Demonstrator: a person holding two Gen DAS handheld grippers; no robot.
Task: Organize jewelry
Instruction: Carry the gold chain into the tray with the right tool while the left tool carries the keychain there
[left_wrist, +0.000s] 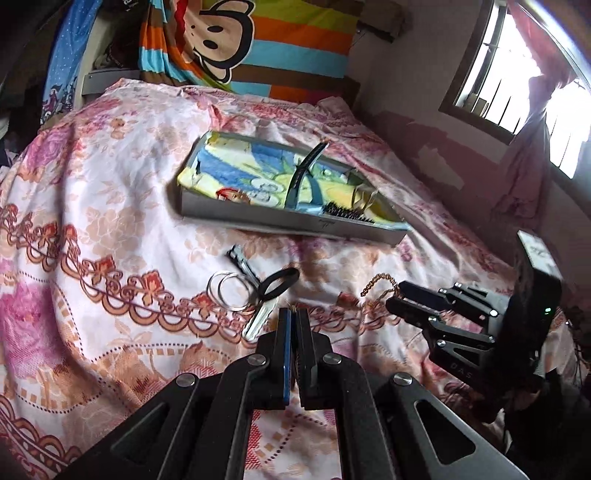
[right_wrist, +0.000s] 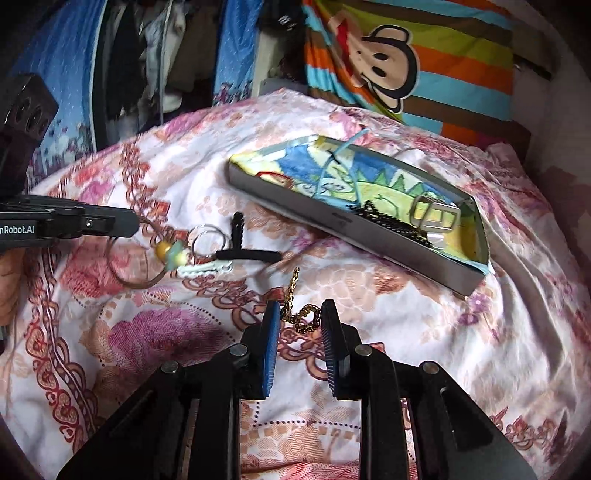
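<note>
My left gripper (left_wrist: 293, 314) is shut on a thin brown cord (right_wrist: 147, 283) strung with a yellow bead (right_wrist: 162, 250) and a pale green one, and its loop hangs below the fingertips. The right wrist view shows that gripper (right_wrist: 135, 221) at the left edge. My right gripper (right_wrist: 300, 312) has a bunched gold chain (right_wrist: 301, 319) between its blue pads, which press on it. The chain's free end trails ahead over the bedsheet. In the left wrist view the right gripper (left_wrist: 397, 295) is at the right with the chain (left_wrist: 375, 286) at its tips.
A grey tray (right_wrist: 332, 221) lined with cartoon cloth lies further back on the floral bedsheet; it holds a headband (right_wrist: 334, 168), a black chain (right_wrist: 388, 218) and a silver buckle (right_wrist: 436, 218). Silver rings (left_wrist: 229, 291), a black hair tie (left_wrist: 277, 284) and a white key-shaped piece (left_wrist: 258, 321) lie between grippers and tray.
</note>
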